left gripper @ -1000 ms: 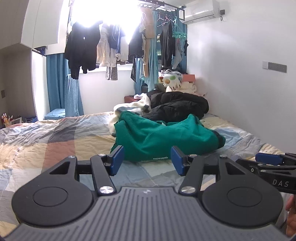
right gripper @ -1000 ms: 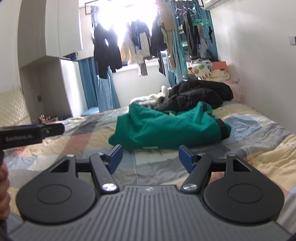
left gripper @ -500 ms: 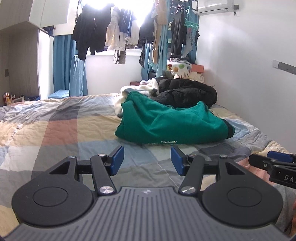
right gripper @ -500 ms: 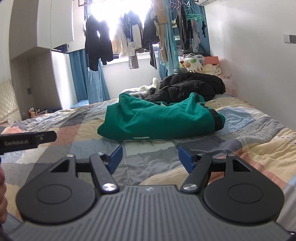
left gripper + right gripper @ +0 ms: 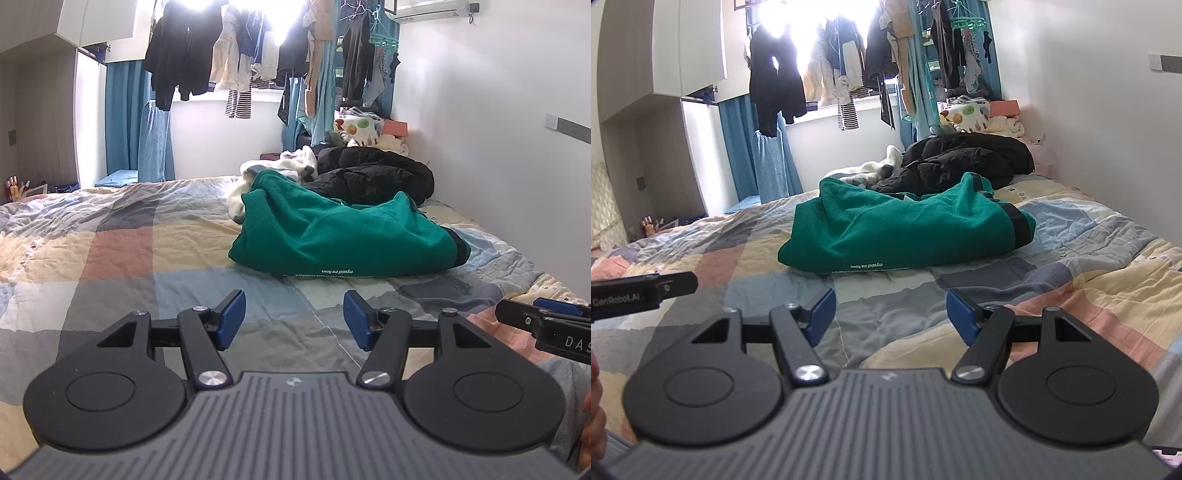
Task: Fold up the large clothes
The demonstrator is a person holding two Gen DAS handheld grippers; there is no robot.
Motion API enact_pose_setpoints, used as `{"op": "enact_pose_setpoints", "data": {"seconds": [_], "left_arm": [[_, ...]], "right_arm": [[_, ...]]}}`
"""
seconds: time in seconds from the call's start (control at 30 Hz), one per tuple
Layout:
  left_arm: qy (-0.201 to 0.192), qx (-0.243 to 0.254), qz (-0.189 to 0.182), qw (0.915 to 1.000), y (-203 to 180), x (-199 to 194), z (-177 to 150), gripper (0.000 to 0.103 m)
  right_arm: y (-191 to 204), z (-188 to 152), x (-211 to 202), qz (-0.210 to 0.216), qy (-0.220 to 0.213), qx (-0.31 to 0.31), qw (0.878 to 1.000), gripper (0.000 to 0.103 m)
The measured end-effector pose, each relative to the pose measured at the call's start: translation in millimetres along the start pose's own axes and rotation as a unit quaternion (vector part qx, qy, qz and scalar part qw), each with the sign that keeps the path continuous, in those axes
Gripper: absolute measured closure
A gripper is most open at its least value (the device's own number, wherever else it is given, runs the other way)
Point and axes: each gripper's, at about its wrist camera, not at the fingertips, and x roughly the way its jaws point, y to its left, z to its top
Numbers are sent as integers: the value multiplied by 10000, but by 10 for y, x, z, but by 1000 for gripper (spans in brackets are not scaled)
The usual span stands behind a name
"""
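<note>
A crumpled green garment (image 5: 343, 236) (image 5: 905, 230) with a dark cuff lies on the patchwork bed (image 5: 122, 254) (image 5: 1089, 251), ahead of both grippers. My left gripper (image 5: 293, 319) hovers low over the quilt, short of the garment; its jaws are opening and nothing is between them. My right gripper (image 5: 890, 314) stands open and empty, likewise short of the garment's near edge. Each gripper shows at the edge of the other's view: the right gripper (image 5: 546, 321) and the left gripper (image 5: 642, 290).
Behind the green garment lie a black jacket (image 5: 373, 177) (image 5: 967, 157) and white clothes (image 5: 280, 166). Clothes hang at the bright window (image 5: 236, 55). A white wall (image 5: 498, 147) borders the bed on the right; cabinets (image 5: 646, 110) stand on the left.
The left gripper has sunk closer to the quilt and its blue pads stand slightly wider apart. The right gripper's view tipped a little downward; the green garment lies unmoved.
</note>
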Motion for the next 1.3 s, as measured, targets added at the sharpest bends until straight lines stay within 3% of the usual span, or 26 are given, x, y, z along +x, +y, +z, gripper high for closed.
{"op": "enact_pose_setpoints", "data": {"seconds": [0.1,0.33,0.5,0.63,0.7,0.73,1.3], "left_arm": [[11,-18,-4,10000,10,6,-9,35],[58,-56,-109,9999,34,31,-24,16],[43,-72,-41,10000,66,15,-36,8],[16,-110,-15,9999,87,-21,-26,8],[18,-122,-16,9999,101,-33,-26,7],[19,-121,-21,9999,98,-35,-26,7],[108,-157,7,9998,76,-51,-37,5]], "right_arm": [[-11,-6,2,-5,9,40,10000,34],[-3,-2,-1,-82,6,-2,10000,34],[-3,20,-23,-122,-60,-26,9999,22],[-23,37,-16,-189,-50,26,9998,17],[-11,41,-16,-216,-38,12,9998,2],[5,40,-28,-209,-79,-16,9997,0],[33,23,-26,-338,-80,-132,9993,0]]}}
